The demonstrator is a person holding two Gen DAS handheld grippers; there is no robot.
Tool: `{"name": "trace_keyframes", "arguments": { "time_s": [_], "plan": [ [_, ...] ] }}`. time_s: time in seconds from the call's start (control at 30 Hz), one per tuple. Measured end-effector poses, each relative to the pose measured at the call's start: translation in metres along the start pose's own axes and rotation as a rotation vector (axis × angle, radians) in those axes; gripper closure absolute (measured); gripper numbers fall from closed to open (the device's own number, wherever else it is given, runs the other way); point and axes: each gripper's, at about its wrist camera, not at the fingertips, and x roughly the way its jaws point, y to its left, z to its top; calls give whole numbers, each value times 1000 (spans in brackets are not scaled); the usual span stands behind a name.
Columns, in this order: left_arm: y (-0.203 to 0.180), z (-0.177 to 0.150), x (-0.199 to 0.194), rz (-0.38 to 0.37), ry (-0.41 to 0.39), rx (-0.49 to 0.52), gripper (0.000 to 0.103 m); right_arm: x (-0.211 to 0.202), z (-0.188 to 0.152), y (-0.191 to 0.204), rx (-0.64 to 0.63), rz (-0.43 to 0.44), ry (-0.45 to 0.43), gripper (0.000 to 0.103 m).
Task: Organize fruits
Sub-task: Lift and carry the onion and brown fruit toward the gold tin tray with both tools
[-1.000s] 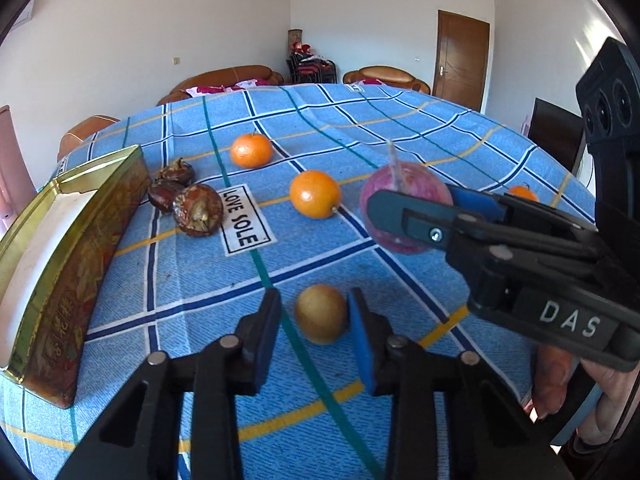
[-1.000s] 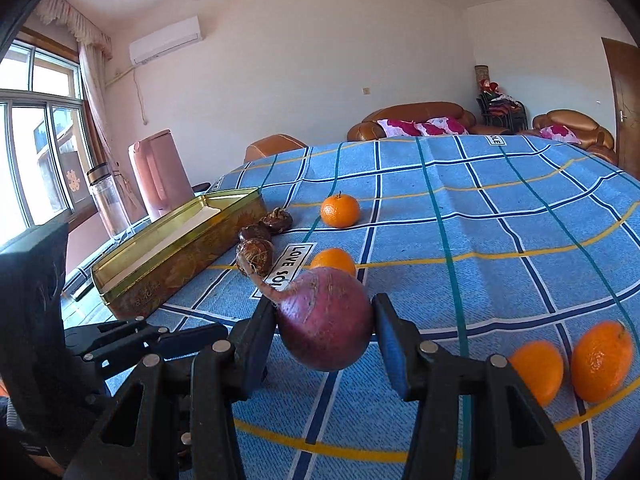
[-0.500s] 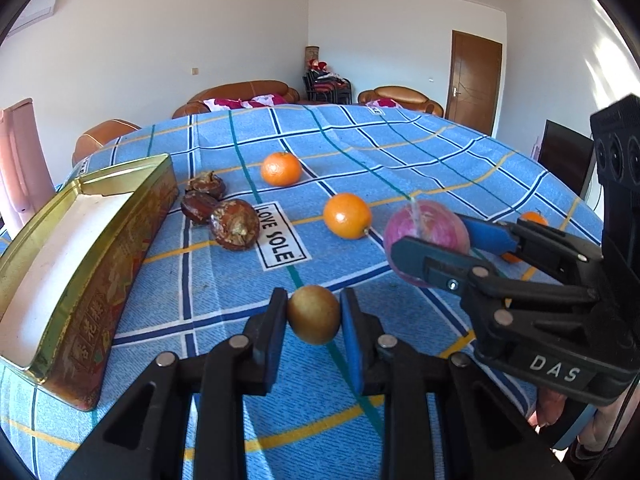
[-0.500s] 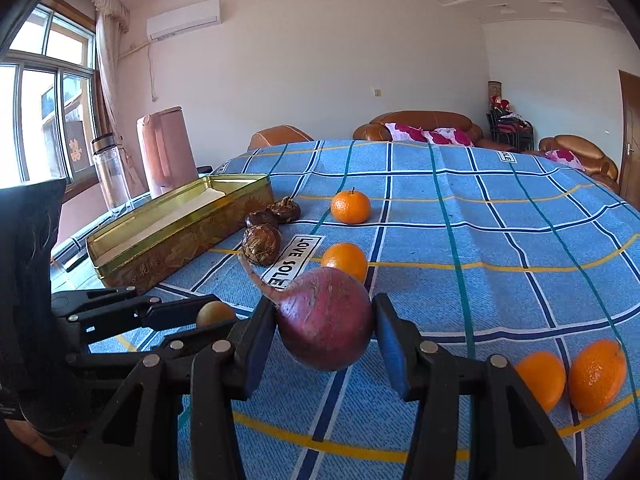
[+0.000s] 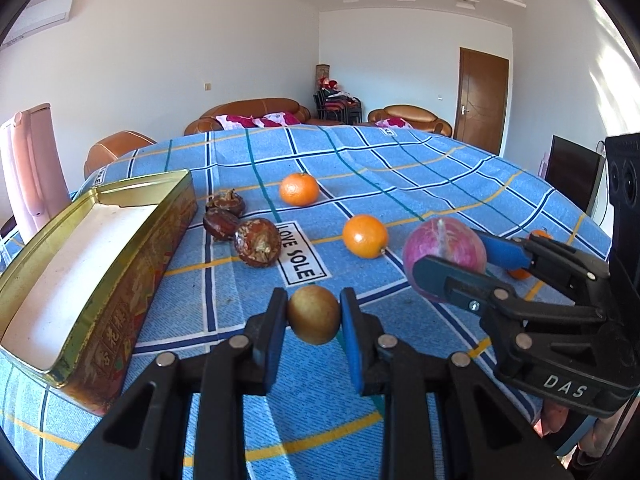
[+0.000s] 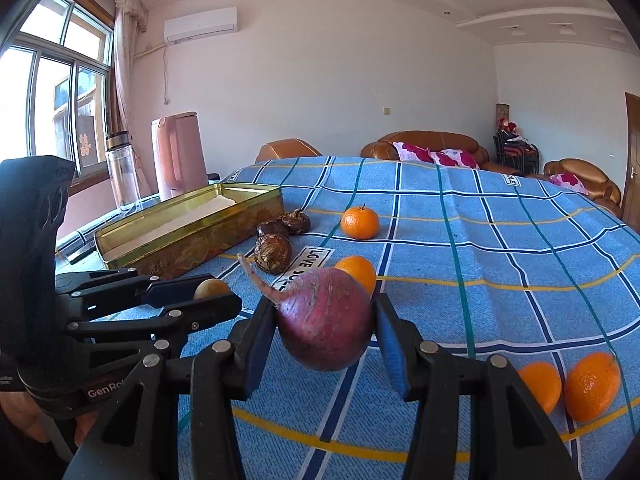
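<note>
My left gripper (image 5: 314, 316) is shut on a small yellow-brown fruit (image 5: 314, 314), held just above the blue checked cloth. That fruit (image 6: 211, 289) also shows between the left gripper's fingers in the right wrist view. My right gripper (image 6: 325, 326) is shut on a purple-red onion (image 6: 325, 322) with a thin tail, lifted off the cloth; the onion (image 5: 444, 254) shows at the right of the left wrist view. An open gold tin box (image 5: 86, 264) lies to the left. Three dark brown fruits (image 5: 257, 242) sit beside it. Two oranges (image 5: 365, 236) (image 5: 299, 189) lie further back.
Two more oranges (image 6: 592, 386) (image 6: 538, 384) lie at the near right of the table (image 6: 500, 240). A pink kettle (image 6: 178, 154) and a clear bottle (image 6: 122, 172) stand past the tin box (image 6: 192, 226). Sofas and a door are behind the table.
The left gripper closed on the yellow-brown fruit and raised it slightly off the cloth, tilting up. The right gripper kept hold of the onion and rolled a little.
</note>
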Motion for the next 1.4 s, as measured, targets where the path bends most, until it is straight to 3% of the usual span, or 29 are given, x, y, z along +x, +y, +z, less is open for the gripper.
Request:
{"name": "trace_keyframes", "arguments": {
  "time_s": [1.4],
  "plan": [
    [-9, 2, -31, 61, -184, 50, 75, -21, -9, 2, -38, 35, -123, 52]
  ]
}}
